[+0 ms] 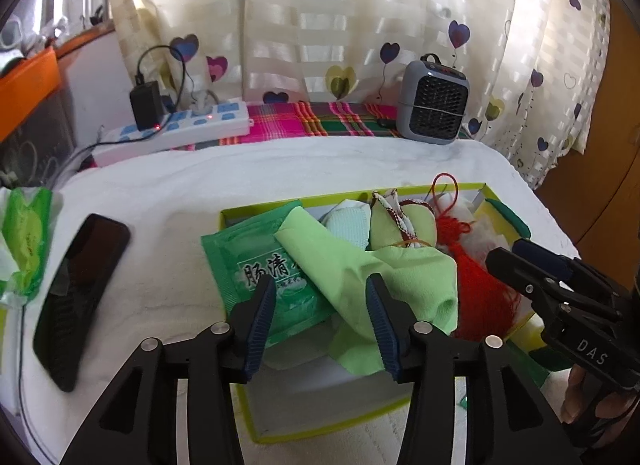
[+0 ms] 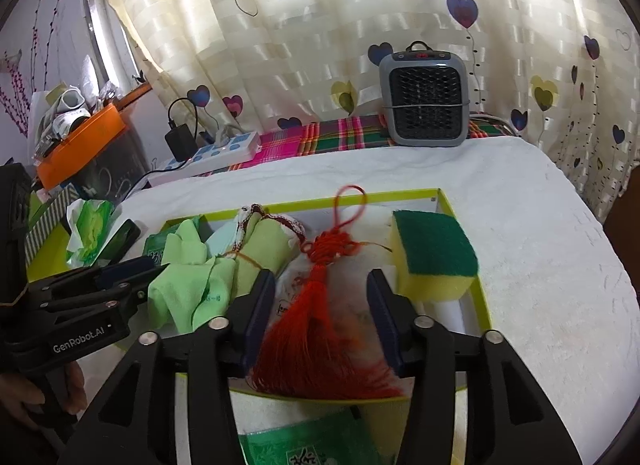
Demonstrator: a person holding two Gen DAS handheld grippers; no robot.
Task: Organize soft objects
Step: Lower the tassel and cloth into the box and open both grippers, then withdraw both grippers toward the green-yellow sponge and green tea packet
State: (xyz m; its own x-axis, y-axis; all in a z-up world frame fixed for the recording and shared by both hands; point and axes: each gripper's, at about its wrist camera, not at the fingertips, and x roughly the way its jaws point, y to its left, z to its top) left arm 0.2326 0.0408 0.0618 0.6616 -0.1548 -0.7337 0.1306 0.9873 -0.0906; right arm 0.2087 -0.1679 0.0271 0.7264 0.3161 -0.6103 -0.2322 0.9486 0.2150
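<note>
White towelling covers the table (image 1: 168, 193) in front of you, with a heart-print curtain (image 1: 320, 5) behind and a small heater (image 1: 434, 103) at the far edge. Your soft things sit in the yellow-rimmed box (image 1: 320, 195) near the front edge: a green packet (image 1: 256, 269) at its left end, a light green cloth (image 1: 384, 265) draped over it, a red tassel (image 2: 320, 325) in the middle, and a sponge (image 2: 434, 253) in the far right corner.

Your left gripper (image 1: 322, 321) stands apart, straddling the cloth and packet without pressing either. Your right gripper (image 2: 320, 319) is also apart, with the tassel lying loose between its fingers; nothing is clamped.

Watch the tassel's loose threads: I judge they could snag on a finger as you pull away and drag it out. The cloth hangs over the box's near side, so a brush from the left gripper may slide it off. The phone (image 1: 80, 289) lies close to the table's left edge; a wide swing could knock it.
</note>
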